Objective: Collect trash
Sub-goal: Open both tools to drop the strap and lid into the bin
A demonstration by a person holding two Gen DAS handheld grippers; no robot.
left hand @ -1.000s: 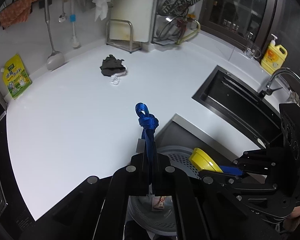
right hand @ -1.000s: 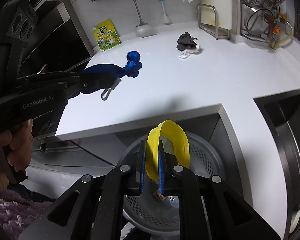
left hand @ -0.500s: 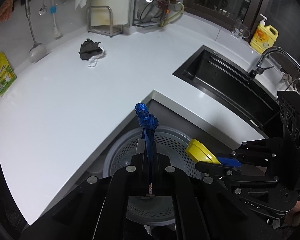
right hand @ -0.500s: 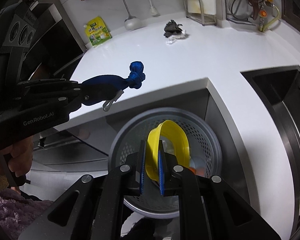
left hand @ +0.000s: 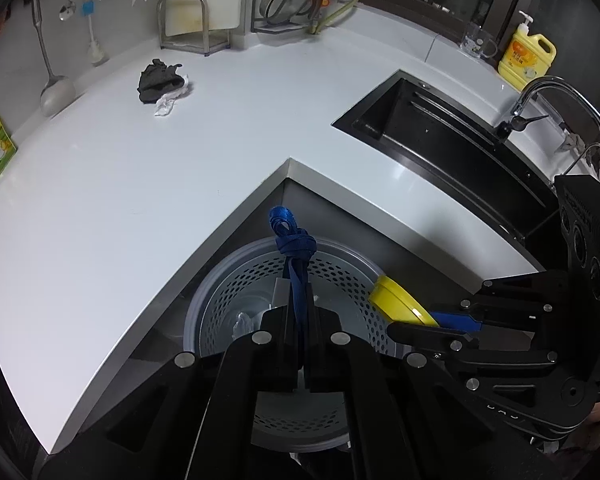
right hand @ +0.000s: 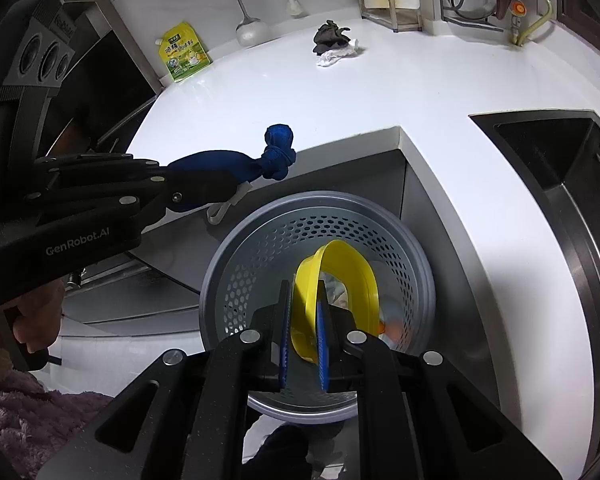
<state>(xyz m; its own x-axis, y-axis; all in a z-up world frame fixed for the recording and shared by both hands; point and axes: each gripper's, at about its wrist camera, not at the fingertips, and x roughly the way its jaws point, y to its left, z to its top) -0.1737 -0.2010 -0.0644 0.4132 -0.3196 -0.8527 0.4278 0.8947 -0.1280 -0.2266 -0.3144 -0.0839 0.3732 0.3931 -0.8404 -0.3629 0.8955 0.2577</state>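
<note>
Both hand-held grippers have come down over the perforated bin (right hand: 320, 240). Left hand-held gripper (left hand: 298, 312) pinches a knotted blue strap (left hand: 294, 248); right hand-held gripper (right hand: 304, 320) pinches a yellow lid (right hand: 340, 280). Step: disposal. Next: release both inside the rim. Bin contents indistinct; dark rag (left hand: 156, 80) remains on the surface (left hand: 140, 180).

White L-shaped countertop (left hand: 148, 184), dark crumpled rag (left hand: 156, 80) and white paper scrap (left hand: 168, 102) near its back wall.
</note>
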